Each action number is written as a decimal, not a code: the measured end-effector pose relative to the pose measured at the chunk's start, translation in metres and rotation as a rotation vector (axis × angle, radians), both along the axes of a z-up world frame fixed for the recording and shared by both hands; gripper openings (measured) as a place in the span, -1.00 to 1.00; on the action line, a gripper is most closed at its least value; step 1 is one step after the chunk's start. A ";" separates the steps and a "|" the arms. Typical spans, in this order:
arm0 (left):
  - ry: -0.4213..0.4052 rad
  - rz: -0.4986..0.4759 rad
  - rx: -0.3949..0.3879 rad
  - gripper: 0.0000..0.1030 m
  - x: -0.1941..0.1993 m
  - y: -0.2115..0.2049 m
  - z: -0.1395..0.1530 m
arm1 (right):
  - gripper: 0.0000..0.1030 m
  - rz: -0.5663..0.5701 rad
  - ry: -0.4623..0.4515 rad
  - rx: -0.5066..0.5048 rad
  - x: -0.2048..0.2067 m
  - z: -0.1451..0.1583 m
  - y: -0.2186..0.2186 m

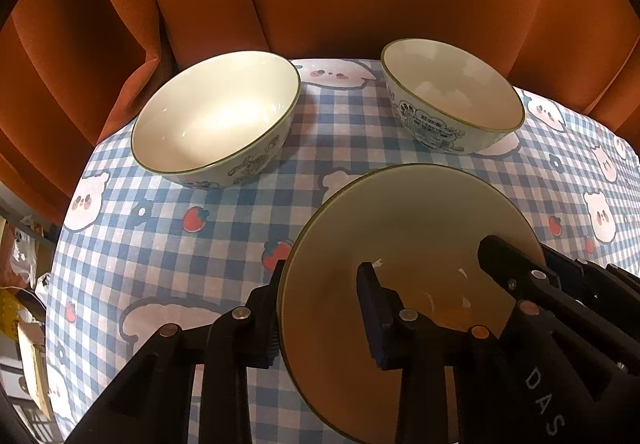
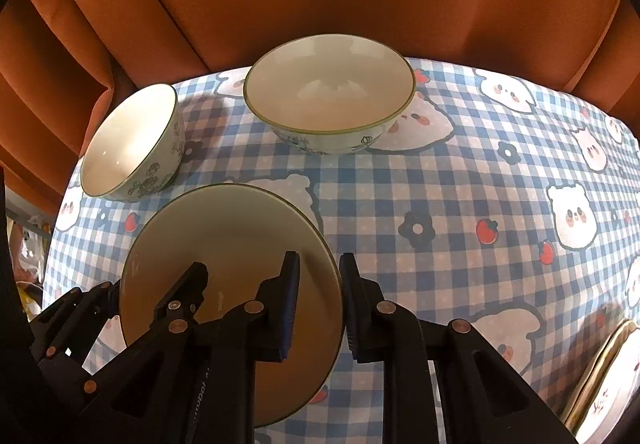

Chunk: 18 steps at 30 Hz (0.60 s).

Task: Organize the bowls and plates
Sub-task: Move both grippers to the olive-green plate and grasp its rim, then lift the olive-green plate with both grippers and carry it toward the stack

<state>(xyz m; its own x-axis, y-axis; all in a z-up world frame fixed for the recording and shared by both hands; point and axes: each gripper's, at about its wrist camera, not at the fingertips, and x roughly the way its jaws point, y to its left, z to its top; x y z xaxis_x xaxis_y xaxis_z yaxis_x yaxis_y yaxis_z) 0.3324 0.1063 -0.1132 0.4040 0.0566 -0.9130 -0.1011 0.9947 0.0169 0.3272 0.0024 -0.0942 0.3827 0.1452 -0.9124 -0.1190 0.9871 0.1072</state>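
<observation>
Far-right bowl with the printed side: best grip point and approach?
Take the far-right bowl by its rim, from above, on the near edge: one finger inside, one outside. It stands upright, open and empty, with a thin flared wall and nothing beside it. Both the left gripper and right gripper are now shut on the plate rim.

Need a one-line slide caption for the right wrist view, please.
Both grippers, right and left, clamp opposite rims of one plate before two bowls.

Two bowls (image 2: 328, 96) beyond; cloth (image 2: 460, 204) free.
</observation>
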 end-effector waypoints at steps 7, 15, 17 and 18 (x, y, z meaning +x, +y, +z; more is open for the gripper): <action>-0.018 -0.013 -0.005 -0.38 -0.013 -0.005 0.012 | -0.54 -0.013 -0.004 -0.008 -0.010 0.010 -0.004; -0.046 -0.031 -0.018 -0.38 -0.033 -0.015 0.031 | -0.54 -0.033 -0.027 -0.011 -0.031 0.030 -0.015; -0.052 -0.030 -0.020 -0.38 -0.039 -0.018 0.035 | -0.54 -0.033 -0.033 -0.013 -0.038 0.035 -0.017; -0.055 -0.032 -0.020 -0.38 -0.043 -0.019 0.038 | -0.54 -0.033 -0.036 -0.013 -0.043 0.039 -0.019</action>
<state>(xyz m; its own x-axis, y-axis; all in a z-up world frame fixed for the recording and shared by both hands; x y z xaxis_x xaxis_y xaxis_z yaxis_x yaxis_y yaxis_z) 0.2895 0.0869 -0.0752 0.4551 0.0248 -0.8901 -0.0698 0.9975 -0.0079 0.2846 -0.0167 -0.0557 0.4198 0.1198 -0.8997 -0.0896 0.9919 0.0903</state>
